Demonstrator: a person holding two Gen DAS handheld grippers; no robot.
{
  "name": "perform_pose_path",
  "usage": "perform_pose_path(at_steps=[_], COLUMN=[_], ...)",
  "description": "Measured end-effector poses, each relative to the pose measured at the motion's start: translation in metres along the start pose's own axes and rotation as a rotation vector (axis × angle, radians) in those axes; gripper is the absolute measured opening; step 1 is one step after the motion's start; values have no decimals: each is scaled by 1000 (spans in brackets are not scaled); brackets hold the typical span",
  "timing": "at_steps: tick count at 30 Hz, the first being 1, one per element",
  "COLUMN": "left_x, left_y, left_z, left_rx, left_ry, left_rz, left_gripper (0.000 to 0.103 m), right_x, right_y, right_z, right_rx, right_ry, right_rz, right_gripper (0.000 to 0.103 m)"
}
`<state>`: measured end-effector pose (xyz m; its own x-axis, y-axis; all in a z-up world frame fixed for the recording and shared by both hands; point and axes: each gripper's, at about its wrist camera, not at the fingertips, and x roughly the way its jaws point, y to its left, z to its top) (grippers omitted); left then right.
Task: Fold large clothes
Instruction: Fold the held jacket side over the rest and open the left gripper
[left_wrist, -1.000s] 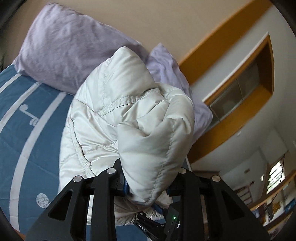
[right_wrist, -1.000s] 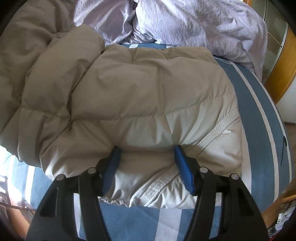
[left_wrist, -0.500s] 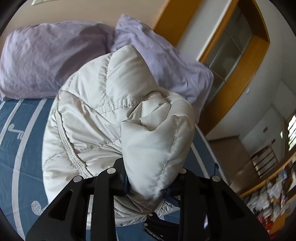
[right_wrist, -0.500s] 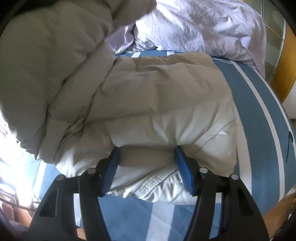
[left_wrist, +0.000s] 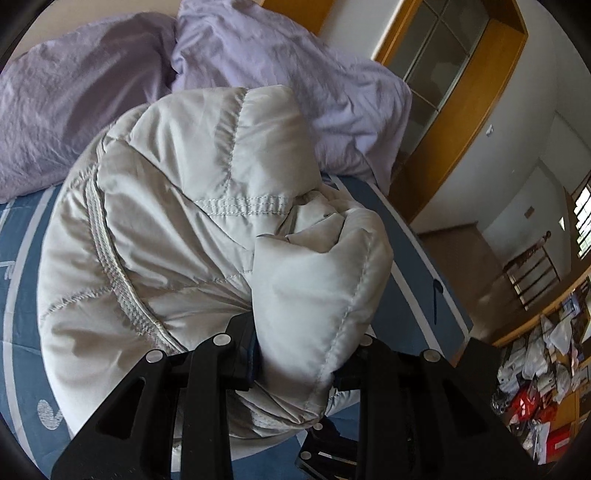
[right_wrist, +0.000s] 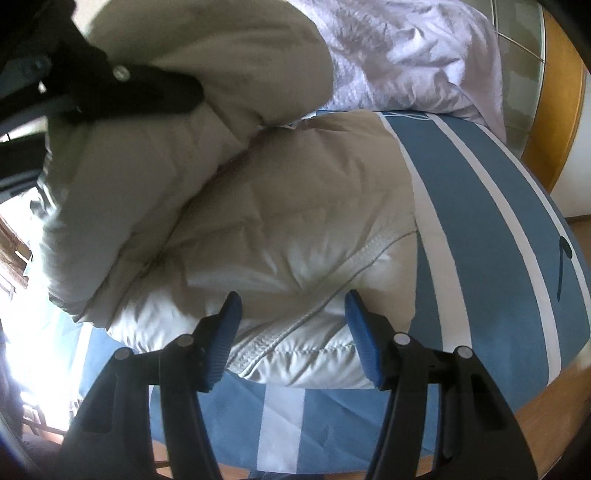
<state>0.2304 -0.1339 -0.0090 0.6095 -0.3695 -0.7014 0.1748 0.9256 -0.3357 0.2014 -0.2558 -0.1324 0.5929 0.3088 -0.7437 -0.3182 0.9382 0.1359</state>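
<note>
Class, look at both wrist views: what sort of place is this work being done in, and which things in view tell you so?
Most likely a bedroom in a home. A puffy jacket is being folded on a bed with a blue-and-white striped cover, lilac pillows lie at its head, and a wood-framed cabinet stands beside it.

Both wrist cams look steeply down, close on jacket (left_wrist: 177, 236) (right_wrist: 295, 221); shared w/ bed (right_wrist: 491, 206), pillows (left_wrist: 288, 74).
</note>
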Motion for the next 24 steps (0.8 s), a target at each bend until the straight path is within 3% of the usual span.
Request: perform_pose_path(at_steps=[13, 17, 18, 20, 24], left_x=[15, 0, -6, -15, -42], left_y=[-15, -15, -14, -16, -20], left_z=[-21, -18, -18, -19, -21], left_rx=[62, 69, 68, 64, 97], left_ry=[56, 25, 15, -5, -61], left_rz=[-18, -16, -31, -52, -25], left_gripper=[28, 44, 58, 73, 79], right_x=[-10, -14, -15, -18, -25], right_y=[-15, -21, -22, -25, -25], right_z=[-14, -14, -15, -15, -17], right_rx=[49, 75, 89, 107, 119], right_ry=[-8, -12, -13, -17, -37], right_rz=[-42, -62, -67, -75, -89], right_gripper=[59, 59, 59, 59, 59])
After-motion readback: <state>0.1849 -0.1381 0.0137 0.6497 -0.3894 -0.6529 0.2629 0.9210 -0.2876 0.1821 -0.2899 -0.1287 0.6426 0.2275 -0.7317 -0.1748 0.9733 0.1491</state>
